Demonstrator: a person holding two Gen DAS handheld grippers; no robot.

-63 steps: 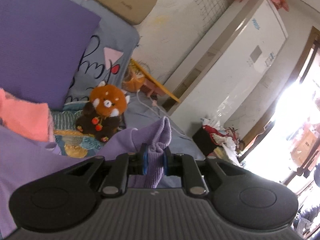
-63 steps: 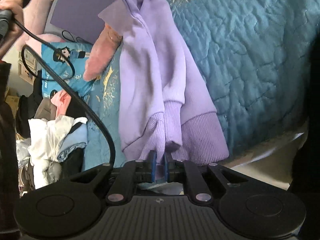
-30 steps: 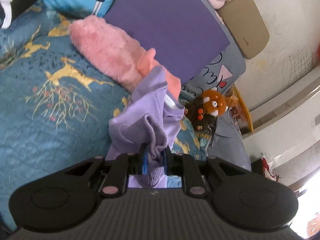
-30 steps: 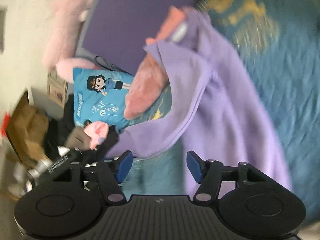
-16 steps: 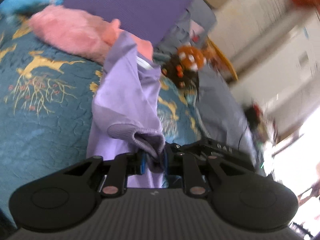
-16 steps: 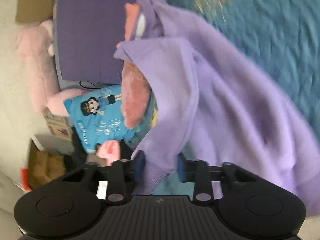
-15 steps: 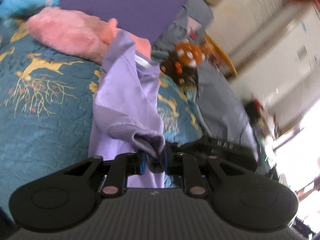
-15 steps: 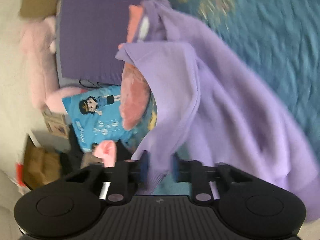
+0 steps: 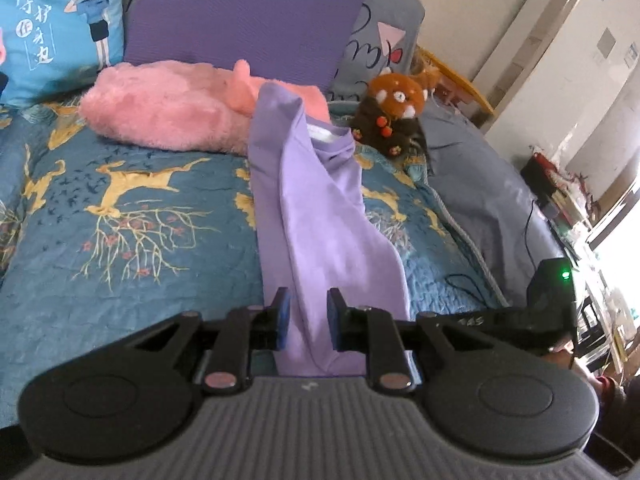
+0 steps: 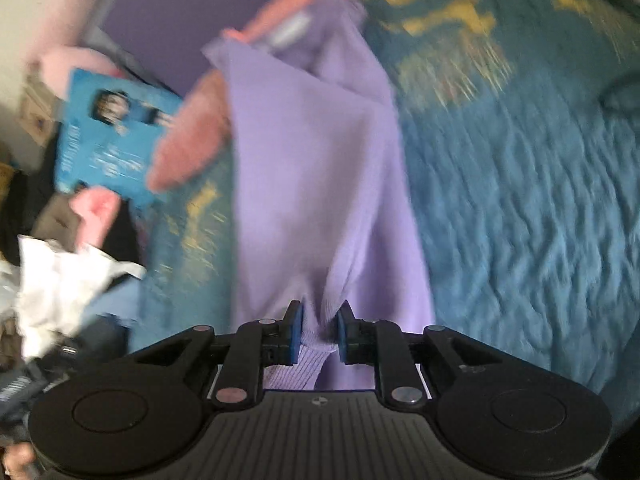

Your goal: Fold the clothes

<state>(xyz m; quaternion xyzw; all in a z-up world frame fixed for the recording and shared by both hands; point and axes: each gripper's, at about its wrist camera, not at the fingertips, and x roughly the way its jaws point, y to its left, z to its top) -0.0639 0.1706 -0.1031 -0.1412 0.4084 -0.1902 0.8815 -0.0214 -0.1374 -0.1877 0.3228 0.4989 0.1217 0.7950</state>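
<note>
The left hand-held gripper, which pinched the cuff a second ago, is opening around the purple sweater on the bed; the right hand-held gripper has re-clamped its hem, ready for the next fold.

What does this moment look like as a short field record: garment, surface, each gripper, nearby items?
garment: purple sweatshirt, stretched lengthwise along the bed
surface: teal patterned quilt
left gripper: jaws opening, fabric between them but not pressed
right gripper: shut on the sweatshirt's ribbed edge
nearby: pink plush, red panda toy, blue cartoon pillow
</note>
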